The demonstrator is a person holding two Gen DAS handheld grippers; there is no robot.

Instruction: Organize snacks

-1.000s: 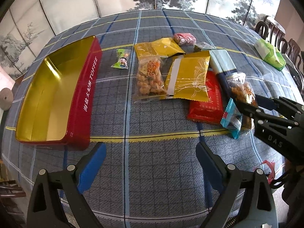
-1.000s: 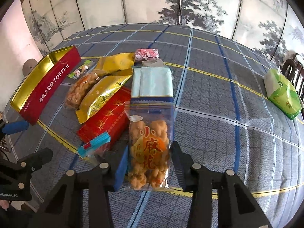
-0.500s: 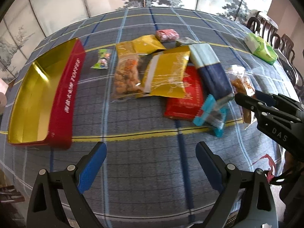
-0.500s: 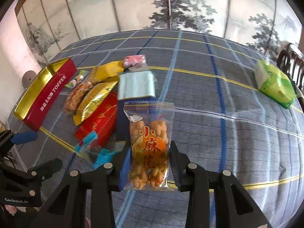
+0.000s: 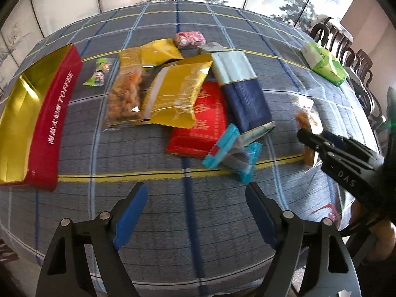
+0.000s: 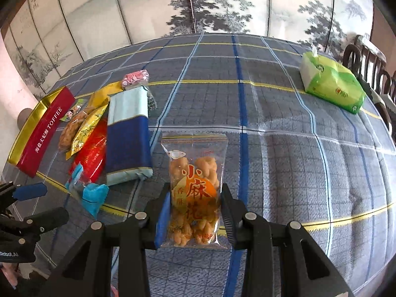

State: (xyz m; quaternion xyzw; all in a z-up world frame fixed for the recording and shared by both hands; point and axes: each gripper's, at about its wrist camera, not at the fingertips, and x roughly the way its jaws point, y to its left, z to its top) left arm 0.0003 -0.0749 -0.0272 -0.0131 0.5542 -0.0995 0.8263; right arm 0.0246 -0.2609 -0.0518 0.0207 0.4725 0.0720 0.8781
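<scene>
While clamped between both blue-padded fingers of the right gripper point(image 6: 195, 219), clear bag of fried twists point(image 6: 195, 188) raised off the plaid tablecloth point(image 6: 284, 148), upright, orange label facing the camera, lower half pinched. Left gripper point(image 5: 196, 212) spread wide, holding nothing, hovering over bare cloth near the table's front edge.

Ahead of it, loose pile of snacks: red packet point(image 5: 200, 121) under a gold packet point(image 5: 178, 96), clear bag of nuts point(image 5: 125, 96) just left of those, second gold packet point(image 5: 153, 52) behind. Long blue-and-mint packet point(image 5: 241, 91) lying along the right side of the red one, teal-ended wrapper point(image 5: 232, 153) touching its near end. Small pink packet point(image 5: 189, 39) at the far end of the pile, small green cartoon sachet point(image 5: 97, 75) between pile and tin. Red toffee tin point(image 5: 59, 113) open at far left, gold inside, nothing visible in it. Green tissue pack point(image 6: 331, 81) well apart at far right.
</scene>
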